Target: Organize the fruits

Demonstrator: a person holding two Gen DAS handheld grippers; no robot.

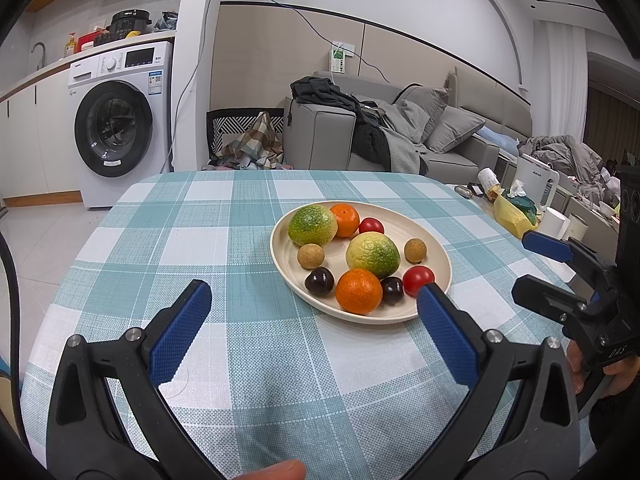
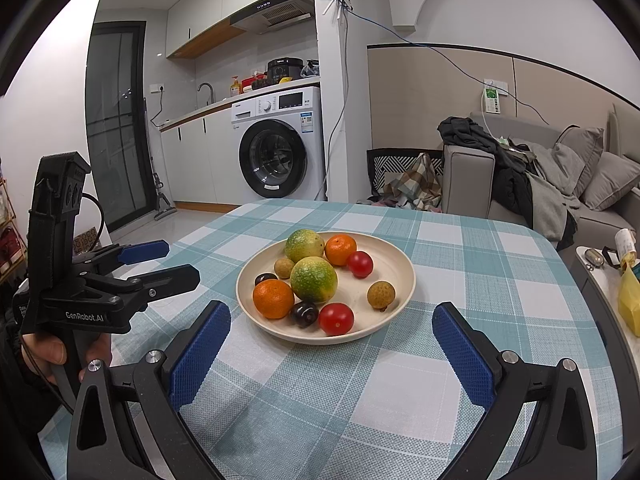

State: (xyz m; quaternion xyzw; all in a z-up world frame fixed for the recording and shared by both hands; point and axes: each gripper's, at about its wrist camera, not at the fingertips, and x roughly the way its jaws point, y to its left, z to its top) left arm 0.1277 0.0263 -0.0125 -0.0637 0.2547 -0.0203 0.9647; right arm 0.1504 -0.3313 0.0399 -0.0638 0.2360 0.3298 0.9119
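Note:
A cream plate [image 1: 282, 258] sits on the teal checked tablecloth [image 1: 240, 240], right of centre. It holds two green-yellow citrus [image 1: 312, 224], two oranges [image 1: 359, 291], two red tomatoes [image 1: 418, 280], two brown longans [image 1: 310, 256] and two dark cherries [image 1: 319, 281]. My left gripper [image 1: 314, 298] stands open over bare cloth, its right finger just short of the plate's near rim. The right gripper [image 1: 526, 266] hovers open to the right of the plate, empty. In the right wrist view, the plate [image 2: 392, 260] lies just ahead of the open right gripper [image 2: 332, 312]; the left gripper [image 2: 178, 260] is at the left.
A low side table [image 1: 592, 216] on the right carries a yellow bag, white cups and a white kettle. Behind the table are a grey sofa [image 1: 440, 136] with clothes and a washing machine [image 1: 116, 120]. Bare cloth extends left of the plate.

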